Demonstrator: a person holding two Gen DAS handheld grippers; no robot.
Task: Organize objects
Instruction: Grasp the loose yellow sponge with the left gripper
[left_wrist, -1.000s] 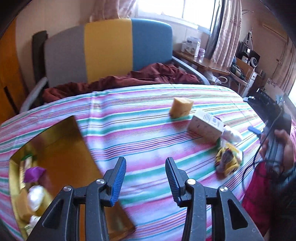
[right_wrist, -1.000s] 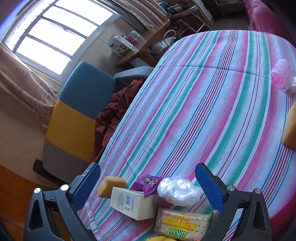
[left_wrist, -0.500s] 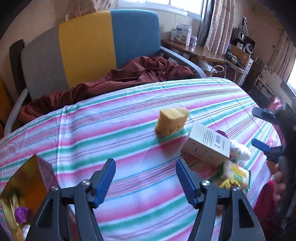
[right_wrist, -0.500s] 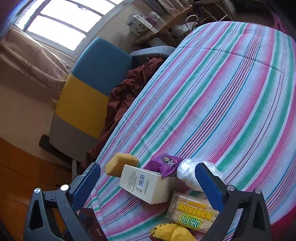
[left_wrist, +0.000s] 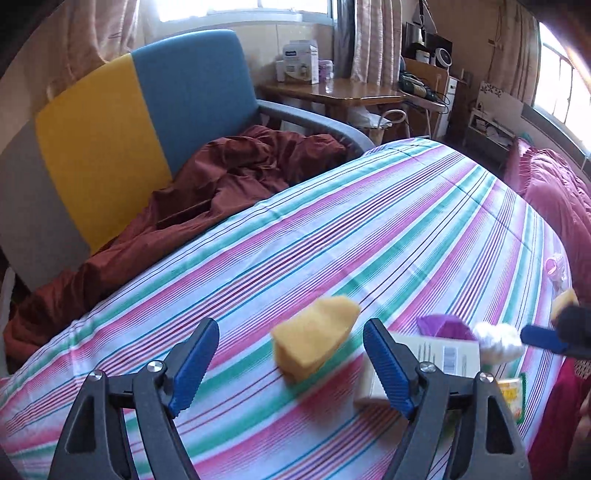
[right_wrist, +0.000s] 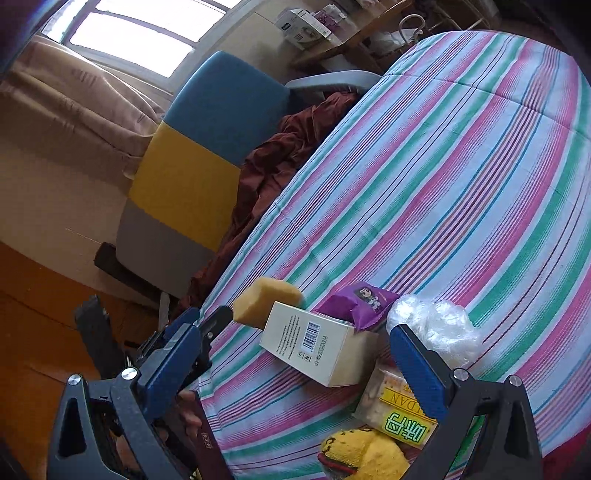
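A yellow sponge (left_wrist: 314, 343) lies on the striped bedspread (left_wrist: 369, 229), just beyond my open left gripper (left_wrist: 291, 369) and in line with the gap between its blue fingers. To its right sit a white barcode box (left_wrist: 436, 360), a purple packet (left_wrist: 443, 325) and a crumpled clear plastic bag (left_wrist: 498, 343). My right gripper (right_wrist: 295, 362) is open too, with the white box (right_wrist: 317, 343) lying across its gap, untouched. The sponge (right_wrist: 266, 301), purple packet (right_wrist: 358, 302), plastic bag (right_wrist: 436, 325), a cracker packet (right_wrist: 399, 413) and a yellow plush toy (right_wrist: 362, 454) cluster there.
A blue, yellow and grey chair (left_wrist: 147, 122) with a dark red cloth (left_wrist: 229, 177) stands against the bed's far edge. A pink roller (left_wrist: 556, 264) and a second yellow piece (left_wrist: 563, 302) lie at the right. A wooden desk (left_wrist: 332, 92) stands behind.
My left gripper swung right, away from the gold box, which has left its view, up to the sponge, and its jaws widened. The right gripper tilted and edged closer to the pile.
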